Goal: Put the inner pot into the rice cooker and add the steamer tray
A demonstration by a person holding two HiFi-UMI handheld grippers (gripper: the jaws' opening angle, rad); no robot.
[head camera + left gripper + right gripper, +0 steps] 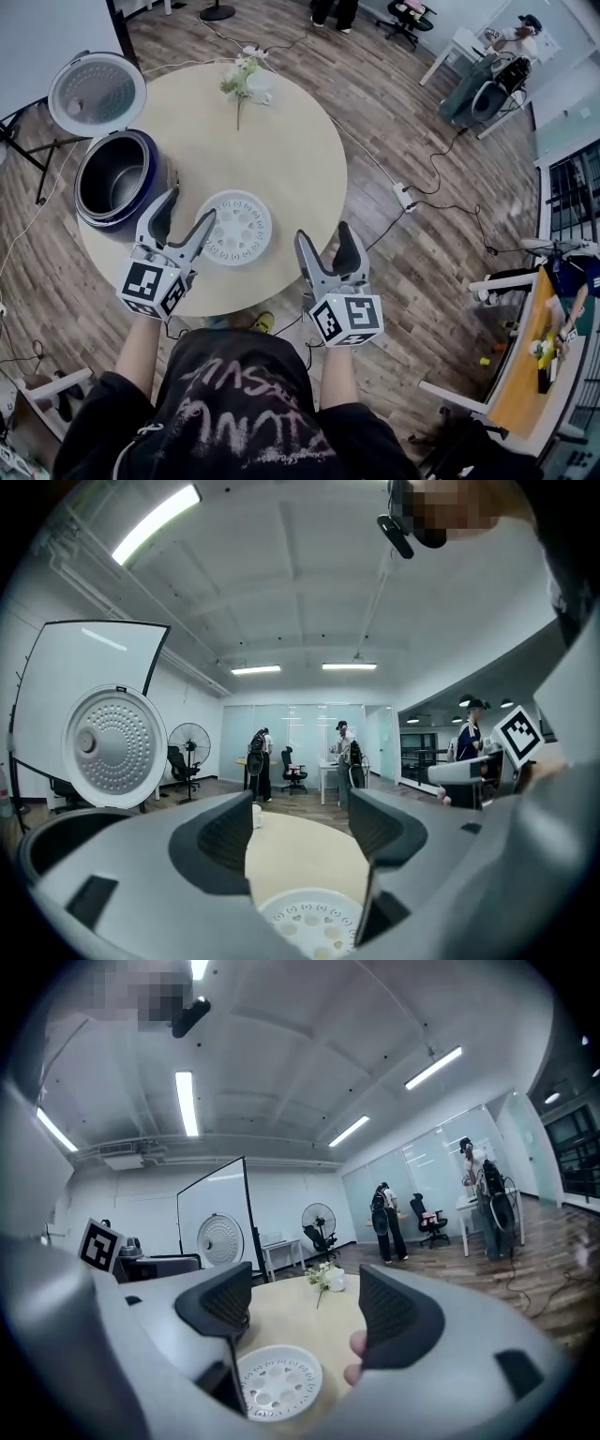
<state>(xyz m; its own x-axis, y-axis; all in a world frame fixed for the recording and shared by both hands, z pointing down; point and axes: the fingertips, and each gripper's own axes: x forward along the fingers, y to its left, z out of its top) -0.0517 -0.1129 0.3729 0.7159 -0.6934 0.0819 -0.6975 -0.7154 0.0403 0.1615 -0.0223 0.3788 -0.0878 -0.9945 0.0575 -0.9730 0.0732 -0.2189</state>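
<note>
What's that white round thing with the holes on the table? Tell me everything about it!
That is the steamer tray: a white, round, plastic-looking disc with a low rim and rings of small holes. It lies flat on the pale round table, near the person's edge, just right of the rice cooker and apart from it. The left hand-held gripper hovers open by its left side, not gripping it.

Long ceiling lamps (155,522) give bright, even light and some glare. The tabletop (291,159) shows only soft shadows. Both gripper views bend strongly toward dark corners; the left tongs (302,829), near the lens, look soft.
</note>
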